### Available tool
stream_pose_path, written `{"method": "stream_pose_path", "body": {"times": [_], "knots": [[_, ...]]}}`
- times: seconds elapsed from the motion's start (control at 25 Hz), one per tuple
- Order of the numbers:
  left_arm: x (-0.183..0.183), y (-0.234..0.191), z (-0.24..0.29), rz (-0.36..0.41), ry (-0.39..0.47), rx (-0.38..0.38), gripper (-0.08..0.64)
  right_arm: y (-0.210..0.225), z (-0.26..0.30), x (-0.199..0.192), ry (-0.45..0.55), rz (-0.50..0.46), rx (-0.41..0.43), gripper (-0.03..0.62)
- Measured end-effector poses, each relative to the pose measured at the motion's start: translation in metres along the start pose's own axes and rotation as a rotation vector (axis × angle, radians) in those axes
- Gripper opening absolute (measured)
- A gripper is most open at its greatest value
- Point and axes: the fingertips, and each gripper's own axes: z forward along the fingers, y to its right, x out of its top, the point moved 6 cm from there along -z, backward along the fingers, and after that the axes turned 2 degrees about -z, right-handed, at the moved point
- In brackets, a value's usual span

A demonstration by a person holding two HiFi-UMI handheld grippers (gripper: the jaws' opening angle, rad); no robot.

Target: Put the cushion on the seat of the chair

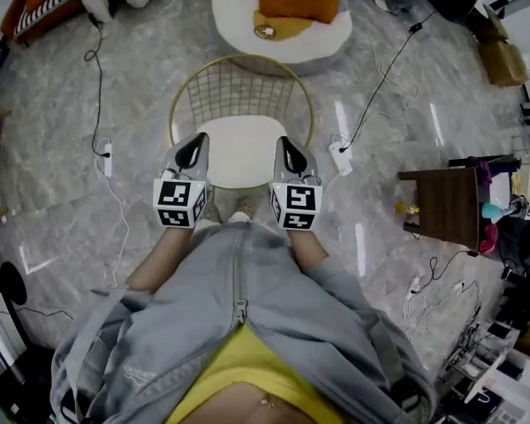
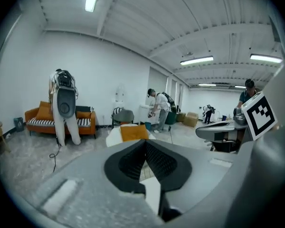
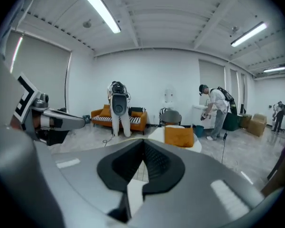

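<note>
Head view: the white cushion point(image 1: 241, 148) lies on the seat of the wire chair point(image 1: 238, 85), just ahead of the person's legs. The left gripper point(image 1: 194, 148) and right gripper point(image 1: 290, 151) hang side by side above the cushion's left and right edges. Each gripper view shows its jaws together, pads meeting with nothing between them, and a sliver of cushion beneath.

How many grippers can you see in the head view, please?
2: the left gripper shows by the cushion's left edge, the right gripper by its right edge; jaws shut.
</note>
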Motion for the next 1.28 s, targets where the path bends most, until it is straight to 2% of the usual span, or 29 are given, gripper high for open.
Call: {"method": "stream_pose_path", "body": {"times": [0.24, 0.4, 0.52, 0.68, 0.84, 1.28], "knots": [[0.076, 0.005, -0.029, 0.028, 0.206, 0.014, 0.006, -0.001, -0.024, 0.085, 0.208, -0.025, -0.032, 0.000], [0.119, 0.014, -0.045, 0.073, 0.305, 0.031, 0.006, 0.002, -0.045, 0.124, 0.313, -0.062, -0.044, 0.000], [0.141, 0.022, -0.056, 0.095, 0.348, 0.034, 0.006, 0.001, -0.062, 0.146, 0.367, -0.080, -0.043, 0.000], [0.156, 0.025, -0.064, 0.102, 0.357, 0.037, 0.006, -0.008, -0.068, 0.166, 0.386, -0.129, -0.017, -0.002], [0.147, 0.025, -0.057, 0.095, 0.321, 0.036, 0.006, -0.005, -0.061, 0.157, 0.348, -0.086, 0.003, -0.002], [0.132, 0.017, -0.050, 0.090, 0.293, 0.034, 0.006, 0.002, -0.059, 0.145, 0.321, -0.069, 0.032, -0.002]]}}
